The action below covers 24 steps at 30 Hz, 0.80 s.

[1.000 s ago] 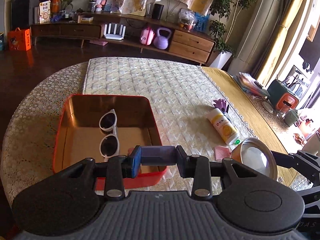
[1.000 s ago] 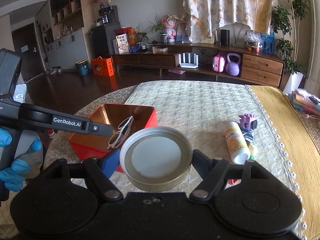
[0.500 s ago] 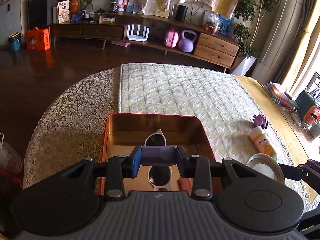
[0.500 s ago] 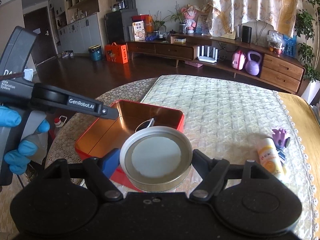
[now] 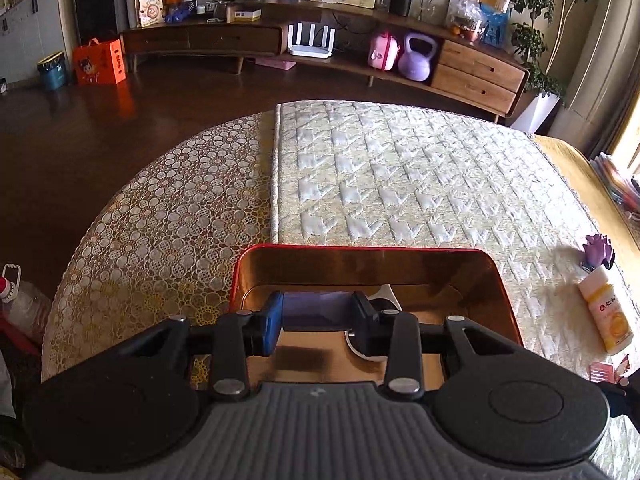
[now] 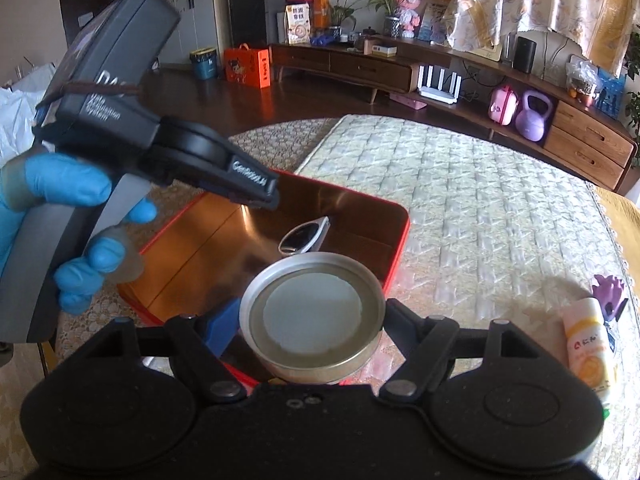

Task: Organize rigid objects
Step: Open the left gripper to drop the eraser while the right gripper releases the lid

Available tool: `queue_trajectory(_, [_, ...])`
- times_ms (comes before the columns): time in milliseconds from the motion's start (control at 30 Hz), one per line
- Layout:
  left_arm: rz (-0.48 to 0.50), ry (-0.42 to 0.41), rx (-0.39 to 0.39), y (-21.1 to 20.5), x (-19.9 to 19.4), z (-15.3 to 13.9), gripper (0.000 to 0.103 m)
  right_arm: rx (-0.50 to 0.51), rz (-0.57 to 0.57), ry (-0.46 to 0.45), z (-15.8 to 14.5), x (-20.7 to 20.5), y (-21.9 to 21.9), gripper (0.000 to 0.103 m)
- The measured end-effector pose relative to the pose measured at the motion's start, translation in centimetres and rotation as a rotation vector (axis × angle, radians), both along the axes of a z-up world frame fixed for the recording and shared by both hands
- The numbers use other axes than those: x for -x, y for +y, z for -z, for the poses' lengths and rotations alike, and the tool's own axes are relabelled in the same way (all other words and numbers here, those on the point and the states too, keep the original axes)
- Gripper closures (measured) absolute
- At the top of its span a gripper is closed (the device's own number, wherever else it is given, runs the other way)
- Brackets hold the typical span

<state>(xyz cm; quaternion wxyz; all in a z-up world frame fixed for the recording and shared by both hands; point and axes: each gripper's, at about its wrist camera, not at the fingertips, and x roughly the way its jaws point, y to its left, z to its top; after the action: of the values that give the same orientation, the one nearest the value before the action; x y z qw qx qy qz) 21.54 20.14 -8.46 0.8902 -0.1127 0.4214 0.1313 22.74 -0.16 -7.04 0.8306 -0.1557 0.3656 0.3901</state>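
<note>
Left wrist view close above the red tin (image 5: 372, 254), facing forward across the table (image 5: 400, 184) to the sideboard (image 5: 476, 76), right wrist view further back and rightward — both share tin (image 6: 394, 236), bottle (image 6: 588, 348), sideboard (image 6: 584, 140)

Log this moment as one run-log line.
left tool: shut on purple block, over red tin | right tool: shut on round lid, at tin edge | sunglasses: in tin
</note>
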Motion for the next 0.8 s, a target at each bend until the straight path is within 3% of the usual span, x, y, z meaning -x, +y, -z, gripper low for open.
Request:
queue_trajectory(233, [0.007, 0.044, -0.030, -0.2, -1.9, 1.5, 0.067, 0.040, -0.043, -0.037, 0.4, 0.1, 1.9, 0.026])
queue_trajectory(533, [0.018, 0.069, -0.039, -0.3, -3.2, 2.6, 0.067, 0.057, -0.043, -0.004, 1.3, -0.1, 2.6, 0.026])
queue_trajectory(800, [0.035, 0.095, -0.095, -0.9, -3.7, 2.9, 0.067, 0.046, -0.046, 0.010, 1.5, 0.2, 2.6, 0.025])
